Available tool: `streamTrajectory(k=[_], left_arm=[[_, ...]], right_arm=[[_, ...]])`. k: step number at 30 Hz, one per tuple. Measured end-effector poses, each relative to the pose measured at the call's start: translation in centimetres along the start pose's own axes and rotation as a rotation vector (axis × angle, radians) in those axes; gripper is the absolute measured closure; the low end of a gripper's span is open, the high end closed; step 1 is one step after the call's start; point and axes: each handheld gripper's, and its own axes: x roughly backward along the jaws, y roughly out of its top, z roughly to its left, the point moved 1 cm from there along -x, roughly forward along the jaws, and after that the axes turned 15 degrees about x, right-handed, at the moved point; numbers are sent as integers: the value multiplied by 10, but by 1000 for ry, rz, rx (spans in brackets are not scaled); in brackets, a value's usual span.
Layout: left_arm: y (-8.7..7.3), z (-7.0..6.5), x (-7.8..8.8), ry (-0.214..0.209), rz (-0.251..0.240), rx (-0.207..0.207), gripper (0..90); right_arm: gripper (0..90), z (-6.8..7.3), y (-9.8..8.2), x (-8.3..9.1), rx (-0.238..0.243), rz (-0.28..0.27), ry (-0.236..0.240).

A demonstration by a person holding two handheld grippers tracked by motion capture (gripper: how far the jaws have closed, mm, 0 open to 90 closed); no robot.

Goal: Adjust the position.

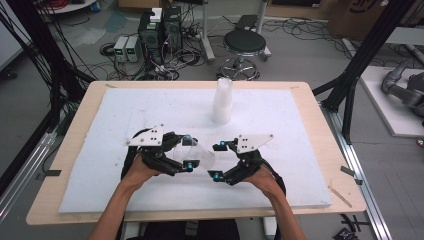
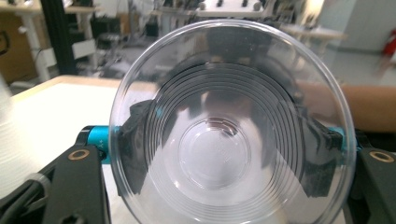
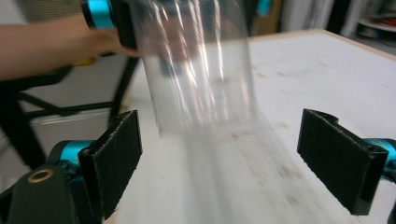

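1. The light wooden table (image 1: 320, 150) carries a white foam sheet (image 1: 150, 190) that covers nearly all of its top; everything in hand happens over the near middle of that sheet.
2. A stack of translucent plastic cups (image 1: 222, 101) stands upright near the far edge of the sheet, well apart from both hands.
3. The left gripper (image 1: 187, 152) is clenched on a single clear plastic cup (image 1: 199, 155). In the left gripper view the black pads (image 2: 133, 135) press the cup's (image 2: 229, 140) sides, and its open mouth faces the camera. The cup is held sideways just above the sheet, its base pointing toward the other hand.
4. The right gripper (image 1: 218, 160) is released, jaws spread wide, just beside the cup's base and not touching it. In the right gripper view (image 3: 233, 158) the cup (image 3: 196, 70) hangs between and beyond the two pads, blurred.
5. Judged step: one cup is separated from the stack and is about to be passed across or taken by both grippers.
6. The next move calls for the right gripper to come level with the base end, centre the thin wall between its pads, and close gently, since clear plastic this light would likely buckle or slip.
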Motion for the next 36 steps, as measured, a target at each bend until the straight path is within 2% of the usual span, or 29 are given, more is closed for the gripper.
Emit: streamTrajectory(k=[5,6,7,8,11,14,18,22,25,27,29,31,33,36], left_arm=[[16,9,4,81,133,-16,309],[18,10,4,87,146,-14,309],[21,12,3,109,194,-18,309],[24,14,3,121,229,-27,309],[30,20,2,151,311,-31,309],[35,27,-1,187,390,-32,309],[39,36,-5,218,464,-32,309],[42,44,-6,251,538,-42,310],[43,50,-7,274,574,-49,310],[44,53,-6,279,584,-42,310],[45,54,-6,293,610,-53,310],[45,55,-6,303,629,-58,310],[47,56,-6,304,631,-72,310],[47,56,-6,311,629,-70,312]], right_arm=[[140,2,-16,17,-57,80,-153],[141,3,-20,20,-69,90,-184],[141,3,-22,22,-79,96,-199],[141,4,-27,28,-98,108,-243],[146,5,-36,38,-118,144,-338],[146,6,-45,47,-138,184,-417],[146,6,-56,57,-182,243,-502],[146,6,-68,67,-224,257,-553],[146,7,-74,72,-245,263,-580],[146,8,-78,74,-245,267,-598],[146,8,-81,74,-236,275,-615],[146,8,-84,73,-243,280,-617],[146,8,-84,72,-248,290,-615],[147,8,-84,72,-244,291,-611]])
